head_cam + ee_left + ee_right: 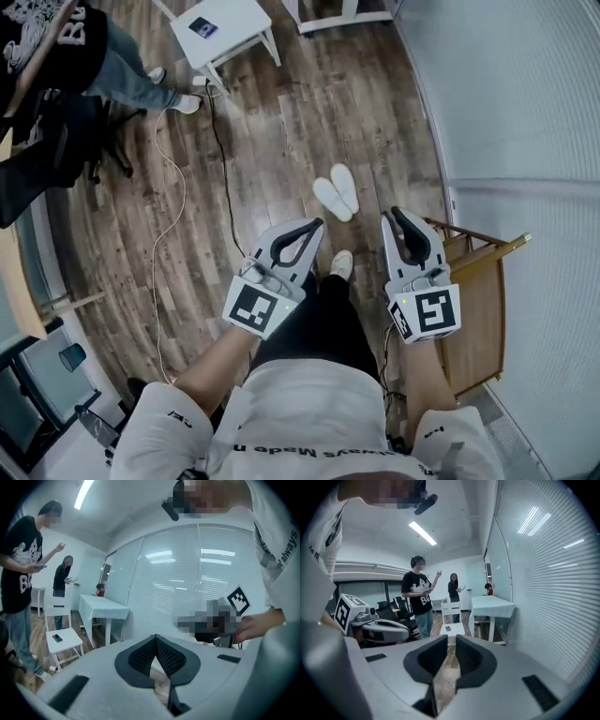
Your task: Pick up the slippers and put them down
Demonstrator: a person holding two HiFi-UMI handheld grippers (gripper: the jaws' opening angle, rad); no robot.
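1. We hold both grippers above the wooden floor [281, 141], and neither carries anything
2. Our left gripper [155, 638] has its jaws pressed together at the tips, with nothing between them
3. Our right gripper [449, 641] shows a narrow gap between its jaws, with only floor visible through it
4. The white slippers [336, 192] lie side by side, touching, on the floor ahead of us, apart from both grippers
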